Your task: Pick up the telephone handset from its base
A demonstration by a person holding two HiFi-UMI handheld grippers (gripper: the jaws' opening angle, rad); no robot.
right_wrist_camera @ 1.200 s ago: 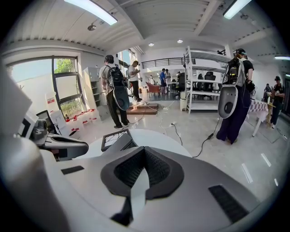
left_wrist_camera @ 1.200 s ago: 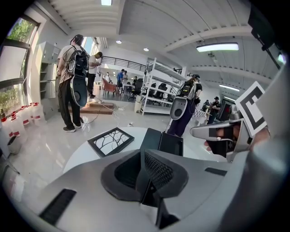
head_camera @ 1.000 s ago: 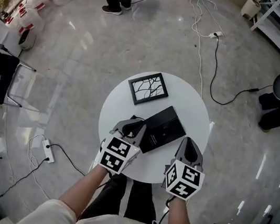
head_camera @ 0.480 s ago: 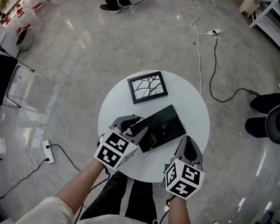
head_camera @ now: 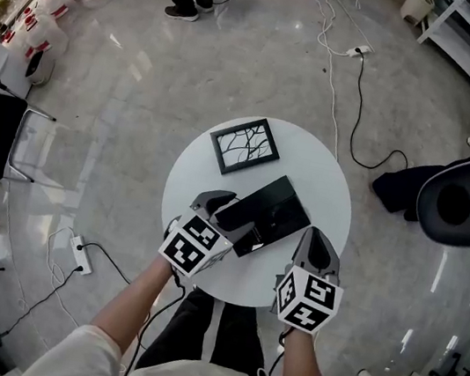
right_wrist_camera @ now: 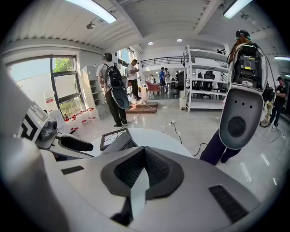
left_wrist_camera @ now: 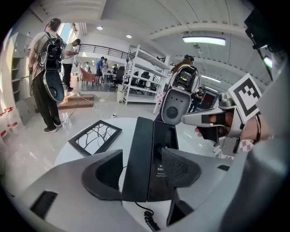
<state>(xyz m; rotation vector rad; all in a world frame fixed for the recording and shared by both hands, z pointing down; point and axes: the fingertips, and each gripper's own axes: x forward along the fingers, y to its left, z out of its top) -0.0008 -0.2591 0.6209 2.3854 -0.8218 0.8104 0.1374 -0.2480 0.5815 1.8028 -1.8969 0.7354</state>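
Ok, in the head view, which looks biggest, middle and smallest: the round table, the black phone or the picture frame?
1. round table, by far the largest.
2. black phone.
3. picture frame, only a little smaller than the phone.

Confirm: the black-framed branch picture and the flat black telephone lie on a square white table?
Not square: the head view shows a round white table. The black-framed branch picture and flat black telephone do lie on it.
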